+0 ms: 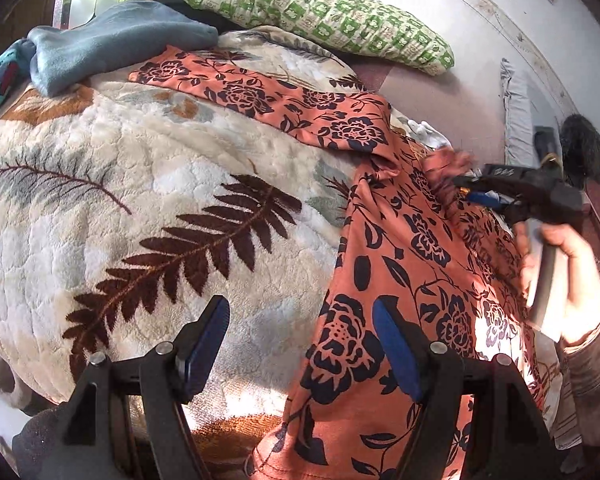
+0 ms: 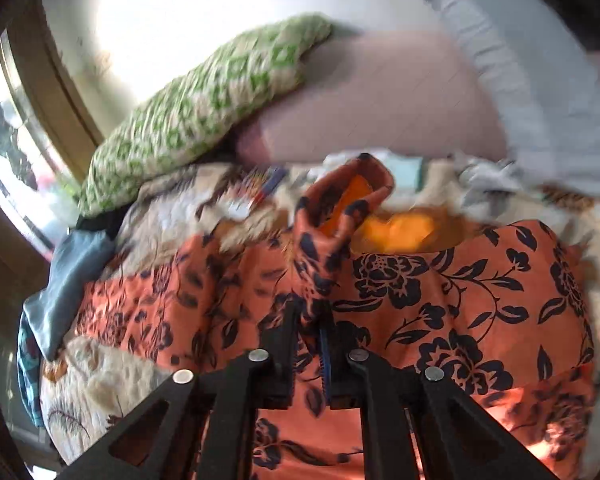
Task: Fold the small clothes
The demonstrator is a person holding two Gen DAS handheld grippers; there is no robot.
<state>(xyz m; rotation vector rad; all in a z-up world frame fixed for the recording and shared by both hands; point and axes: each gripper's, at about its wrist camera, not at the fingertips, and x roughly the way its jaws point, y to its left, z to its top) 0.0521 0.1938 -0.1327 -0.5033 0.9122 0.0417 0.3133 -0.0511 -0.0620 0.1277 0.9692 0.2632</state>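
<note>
Pinching orange floral garment (image 2: 440, 280) fold, right gripper (image 2: 310, 320); left gripper (image 1: 300, 344) apart over blanket (image 1: 140, 168) edge.

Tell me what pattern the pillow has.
Green and cream checks with small flower motifs; the pillow shows sharpest in the left wrist view.

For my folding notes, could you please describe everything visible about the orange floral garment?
The orange floral garment looks like thin, smooth fabric printed with dark navy roses and leaves. It lies spread and creased on the fleece leaf-print blanket, one long part stretching toward the blue-grey garment. The right hand-held gripper pinches up a fold; the left hand-held gripper stands open at its edge.
</note>
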